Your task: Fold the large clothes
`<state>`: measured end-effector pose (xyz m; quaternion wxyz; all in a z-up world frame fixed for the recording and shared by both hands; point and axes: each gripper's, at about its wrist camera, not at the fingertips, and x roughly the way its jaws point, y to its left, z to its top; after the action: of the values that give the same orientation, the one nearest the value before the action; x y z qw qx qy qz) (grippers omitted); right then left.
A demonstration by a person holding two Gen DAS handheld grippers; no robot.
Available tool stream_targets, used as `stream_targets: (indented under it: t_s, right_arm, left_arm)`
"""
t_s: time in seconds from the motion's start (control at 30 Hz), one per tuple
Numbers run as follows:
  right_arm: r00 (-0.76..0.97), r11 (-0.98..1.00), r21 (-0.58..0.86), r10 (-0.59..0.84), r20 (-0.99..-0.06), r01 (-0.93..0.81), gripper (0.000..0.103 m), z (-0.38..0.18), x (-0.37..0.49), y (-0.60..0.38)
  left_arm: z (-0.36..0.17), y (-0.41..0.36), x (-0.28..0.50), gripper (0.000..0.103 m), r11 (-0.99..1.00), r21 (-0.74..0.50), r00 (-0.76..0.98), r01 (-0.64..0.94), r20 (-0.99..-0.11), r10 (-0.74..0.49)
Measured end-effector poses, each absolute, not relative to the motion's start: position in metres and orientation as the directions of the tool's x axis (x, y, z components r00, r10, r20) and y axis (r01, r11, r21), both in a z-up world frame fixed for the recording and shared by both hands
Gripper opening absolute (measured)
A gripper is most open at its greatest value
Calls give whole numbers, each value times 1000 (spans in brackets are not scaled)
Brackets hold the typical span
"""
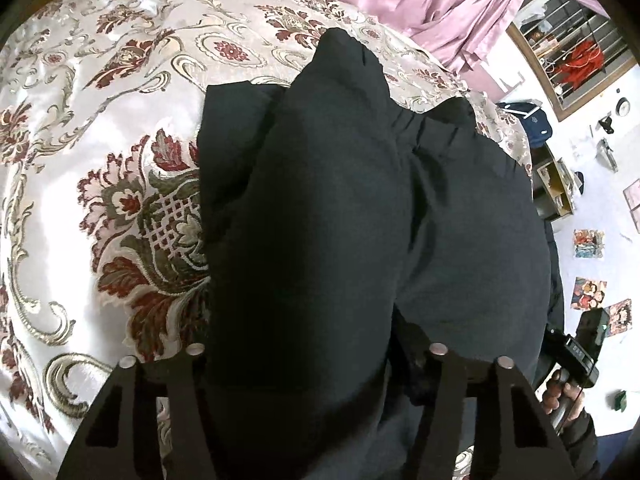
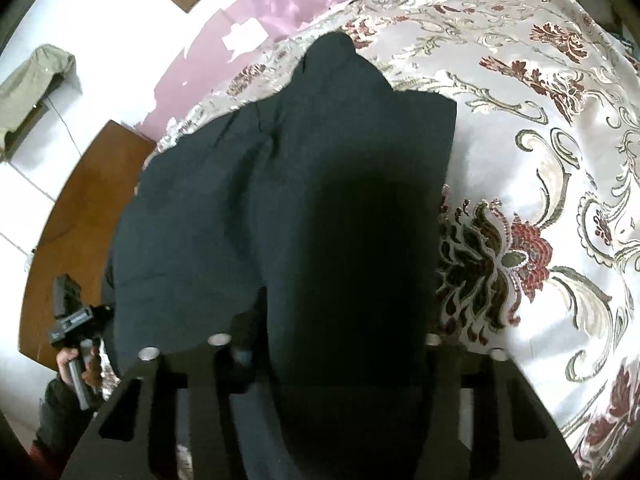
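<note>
- Two hand-held grippers grasp one dark garment (image 1: 340,200) lying on a floral bedspread (image 1: 80,160).
- Left hand-held gripper (image 1: 312,360) and right hand-held gripper (image 2: 324,360) each clench a near-edge bunch of cloth.
- Best lifted evenly, keeping both corners level, then carried toward the far end.

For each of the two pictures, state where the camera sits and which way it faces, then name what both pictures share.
Left wrist view: sits on the left gripper, looking down along its fingers at the dark garment bunched between them on the floral bedspread; the person's right hand shows at lower right.
Right wrist view: sits on the right gripper, facing down at the same garment; the person's left hand shows at lower left.
Shared: garment, bedspread, purple curtain.
</note>
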<state>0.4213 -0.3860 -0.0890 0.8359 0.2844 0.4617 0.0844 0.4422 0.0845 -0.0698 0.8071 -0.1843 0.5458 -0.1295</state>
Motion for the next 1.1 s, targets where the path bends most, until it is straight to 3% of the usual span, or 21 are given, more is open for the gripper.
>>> stream_targets:
  t_s: [0.17, 0.27, 0.8, 1.1]
  right_arm:
    - [586, 827, 555, 406, -701, 91, 24, -74, 406, -383]
    - [613, 825, 560, 404, -679, 76, 21, -69, 395, -386]
    - [725, 864, 481, 425, -542, -146, 19, 38, 361, -371]
    - [753, 876, 448, 416, -510, -181, 19, 53, 333, -374]
  left_arm:
    - [-51, 90, 436, 31, 895, -447, 386, 12, -823, -416]
    - [-34, 87, 431, 27, 898, -439, 407, 22, -817, -409]
    - [66, 90, 382, 22, 896, -440, 521, 69, -750, -408]
    - [65, 86, 353, 22, 894, -438, 560, 90, -720, -410]
